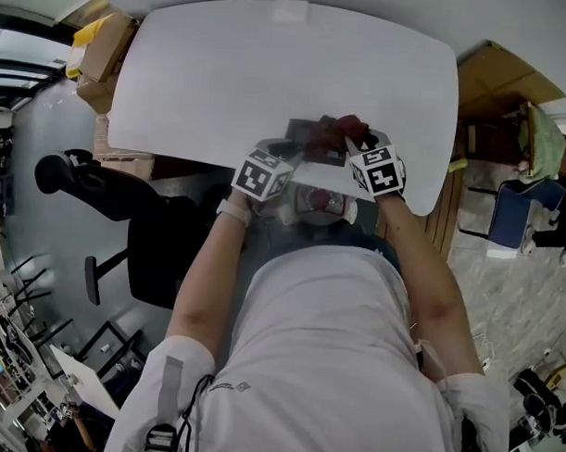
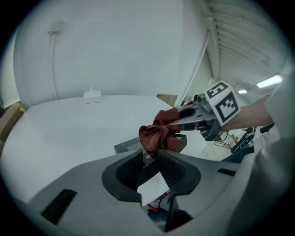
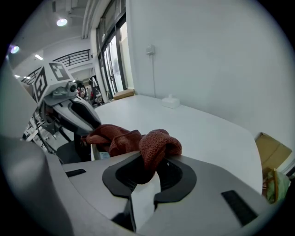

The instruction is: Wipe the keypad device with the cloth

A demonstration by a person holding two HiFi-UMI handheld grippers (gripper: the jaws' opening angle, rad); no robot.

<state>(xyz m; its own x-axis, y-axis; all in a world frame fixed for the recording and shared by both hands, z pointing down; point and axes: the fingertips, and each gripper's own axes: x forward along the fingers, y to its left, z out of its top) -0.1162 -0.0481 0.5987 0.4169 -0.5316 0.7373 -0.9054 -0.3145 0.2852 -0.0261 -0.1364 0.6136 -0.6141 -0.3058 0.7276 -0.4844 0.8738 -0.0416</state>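
Grip arrangement at the near edge of the white rounded table [image 1: 224, 70]. One flat dark-grey keypad device [image 2: 126, 146] sits there, its near edge clamped between the jaws of the left gripper [image 2: 154, 159]. One rust-red terry cloth [image 3: 120, 138] lies bunched on top of the device, a fold of it pinched in the narrow jaws of the right gripper [image 3: 150, 161]. The device appears rigid and light, with keys that likely give under pressure, so it is best held by its rim. The cloth is soft and limp, so a gathered fold gives the surest hold. Grippers: two.
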